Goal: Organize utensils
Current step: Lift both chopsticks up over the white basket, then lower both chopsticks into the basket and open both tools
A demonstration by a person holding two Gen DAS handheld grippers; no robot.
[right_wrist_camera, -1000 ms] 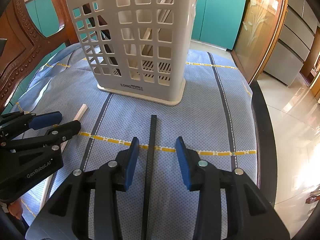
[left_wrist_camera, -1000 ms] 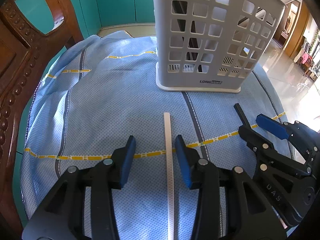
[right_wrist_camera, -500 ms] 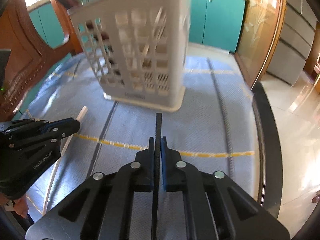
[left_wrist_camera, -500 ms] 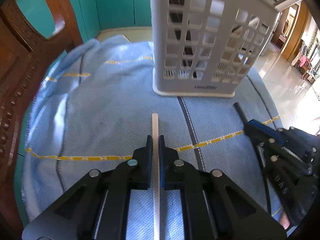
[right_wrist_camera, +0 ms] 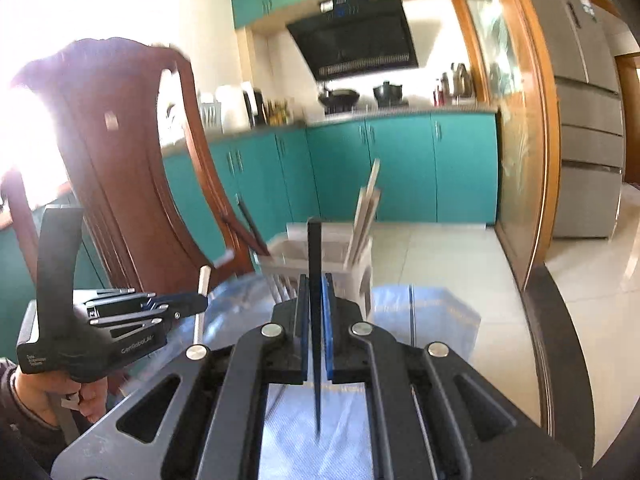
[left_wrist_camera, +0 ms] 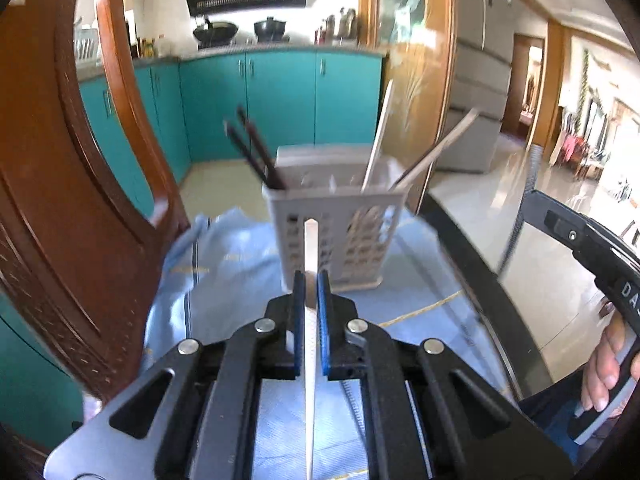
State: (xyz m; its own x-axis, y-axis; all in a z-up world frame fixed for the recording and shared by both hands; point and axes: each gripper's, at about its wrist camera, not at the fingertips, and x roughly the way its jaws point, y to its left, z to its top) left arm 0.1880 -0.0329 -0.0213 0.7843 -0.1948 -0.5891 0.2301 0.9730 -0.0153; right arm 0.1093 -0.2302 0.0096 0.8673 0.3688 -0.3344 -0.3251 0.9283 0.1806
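The worktop (left_wrist_camera: 472, 248) is round with a dark rim, and a light blue cloth (left_wrist_camera: 224, 256) with yellow lines covers it. Behind it is a kitchen with teal cabinets (left_wrist_camera: 280, 100), a black hood and a grey fridge (right_wrist_camera: 588, 120). A carved wooden chair (left_wrist_camera: 60, 200) stands at the left of the worktop. The white perforated basket (left_wrist_camera: 340, 236) stands at the far side on the cloth, with dark chopsticks (left_wrist_camera: 256, 152) and pale chopsticks (left_wrist_camera: 380, 136) leaning out of it. The left hand-held gripper (left_wrist_camera: 311, 284) is closed tightly on a white chopstick (left_wrist_camera: 310, 240), raised in front of the basket. The right hand-held gripper (right_wrist_camera: 315, 292) clamps a black chopstick (right_wrist_camera: 314, 252) in the same way.
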